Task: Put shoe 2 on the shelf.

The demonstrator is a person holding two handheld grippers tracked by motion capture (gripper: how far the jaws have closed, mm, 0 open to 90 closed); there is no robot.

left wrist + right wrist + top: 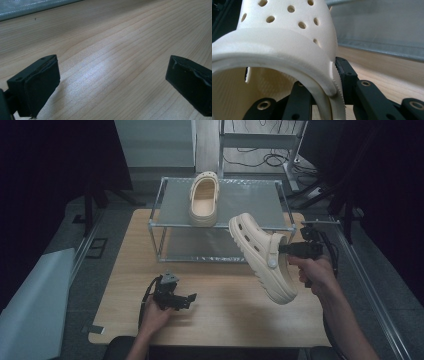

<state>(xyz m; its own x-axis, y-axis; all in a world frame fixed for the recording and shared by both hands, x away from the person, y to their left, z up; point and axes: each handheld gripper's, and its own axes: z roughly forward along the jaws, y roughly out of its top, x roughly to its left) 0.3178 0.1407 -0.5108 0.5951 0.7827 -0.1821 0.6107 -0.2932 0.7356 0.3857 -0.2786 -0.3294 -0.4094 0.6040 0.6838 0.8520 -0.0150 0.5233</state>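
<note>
Cream clog [262, 257] gripped at its side wall by right gripper [286, 248], off the table [220, 315]; left gripper [192, 297] jaws spread, empty

overhead view, two close tabletop [220, 295] views

We see a cream clog [262, 257] dotted with round holes, a matching cream clog [204, 199] on the grey, silver-framed rack [250, 200], black grippers [175, 295], and a pale wood-grain worktop [220, 310].

Both grippers black: left gripper [189, 298], right gripper [282, 249]; flat rectangular jaws, brass-ringed link screws, trailing black cables.
</note>
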